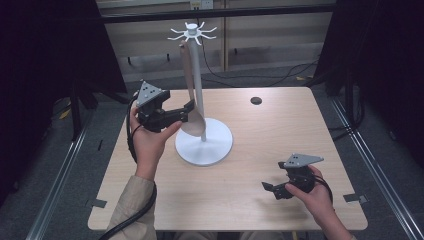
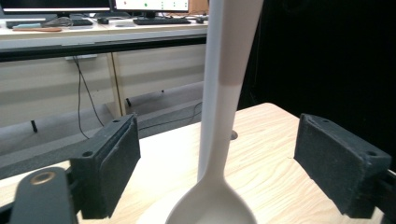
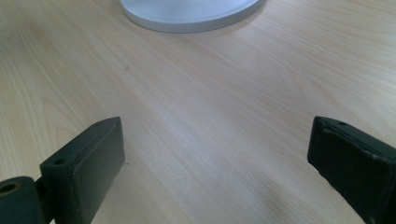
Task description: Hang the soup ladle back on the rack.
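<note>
A white stand [image 1: 199,85] with a round base [image 1: 215,146] and a crown of hooks [image 1: 192,33] rises at the table's middle. A long beige spoon [image 1: 188,80] hangs beside the pole from the top, bowl down. My left gripper [image 1: 187,112] is open, one jaw on each side of the spoon's bowl, not touching it. In the left gripper view the spoon [image 2: 223,140] stands midway between the two pads [image 2: 116,163], with the pole [image 2: 212,46] just behind. My right gripper [image 1: 272,191] is open and holds nothing, low over the table's front right.
The wooden table [image 1: 280,135] has a black round grommet [image 1: 256,100] behind the stand. In the right gripper view the stand's base [image 3: 187,14] lies ahead across bare wood [image 3: 210,93]. Cables run on the floor behind the table, and dark curtains hang on both sides.
</note>
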`<state>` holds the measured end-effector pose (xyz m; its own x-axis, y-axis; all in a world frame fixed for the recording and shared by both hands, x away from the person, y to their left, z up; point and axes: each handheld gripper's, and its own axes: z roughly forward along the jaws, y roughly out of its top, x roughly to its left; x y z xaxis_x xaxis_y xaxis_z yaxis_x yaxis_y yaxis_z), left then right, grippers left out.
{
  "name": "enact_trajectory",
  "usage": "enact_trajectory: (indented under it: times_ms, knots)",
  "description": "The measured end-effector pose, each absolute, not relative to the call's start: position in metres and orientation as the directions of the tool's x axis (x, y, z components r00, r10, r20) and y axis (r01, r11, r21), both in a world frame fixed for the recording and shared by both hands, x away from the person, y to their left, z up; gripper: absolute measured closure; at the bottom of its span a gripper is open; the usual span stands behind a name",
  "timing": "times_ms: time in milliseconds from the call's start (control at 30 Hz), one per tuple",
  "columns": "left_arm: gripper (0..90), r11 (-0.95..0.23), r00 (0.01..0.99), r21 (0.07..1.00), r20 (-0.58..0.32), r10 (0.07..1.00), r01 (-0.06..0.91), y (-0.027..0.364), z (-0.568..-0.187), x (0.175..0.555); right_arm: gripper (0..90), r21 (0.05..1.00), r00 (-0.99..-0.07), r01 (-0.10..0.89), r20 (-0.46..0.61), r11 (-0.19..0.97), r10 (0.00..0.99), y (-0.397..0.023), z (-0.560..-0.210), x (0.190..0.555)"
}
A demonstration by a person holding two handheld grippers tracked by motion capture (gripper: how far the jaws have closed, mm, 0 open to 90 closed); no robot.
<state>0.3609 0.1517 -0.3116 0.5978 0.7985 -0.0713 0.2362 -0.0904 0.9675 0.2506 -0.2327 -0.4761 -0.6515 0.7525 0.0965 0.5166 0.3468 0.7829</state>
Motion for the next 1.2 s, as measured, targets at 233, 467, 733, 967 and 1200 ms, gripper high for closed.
enact_trajectory:
  times_ms: [233, 467, 733, 967, 1200]
  knots:
    - [11.2, -0.111, 0.593, 0.964, -0.057, 0.803, 0.243, 0.155, -0.318, 0.357, 3.4, 0.786, -0.654, 0.513, 0.097, 0.345, 0.751, -0.231, -0.475, 0.250]
    - [10.1, -0.101, 0.581, 0.963, -0.065, 0.811, 0.248, 0.161, -0.326, 0.356, 3.4, 0.783, -0.655, 0.514, 0.096, 0.349, 0.749, -0.233, -0.476, 0.247]
    - [9.8, -0.100, 0.580, 0.959, -0.075, 0.811, 0.264, 0.166, -0.339, 0.353, 3.4, 0.782, -0.648, 0.519, 0.097, 0.345, 0.755, -0.234, -0.476, 0.247]
    - [9.7, -0.109, 0.578, 0.954, -0.075, 0.812, 0.278, 0.167, -0.351, 0.350, 3.4, 0.783, -0.645, 0.520, 0.097, 0.342, 0.758, -0.236, -0.476, 0.247]
    - [9.7, -0.104, 0.575, 0.952, -0.087, 0.813, 0.289, 0.170, -0.361, 0.347, 3.4, 0.784, -0.643, 0.519, 0.096, 0.340, 0.760, -0.238, -0.477, 0.248]
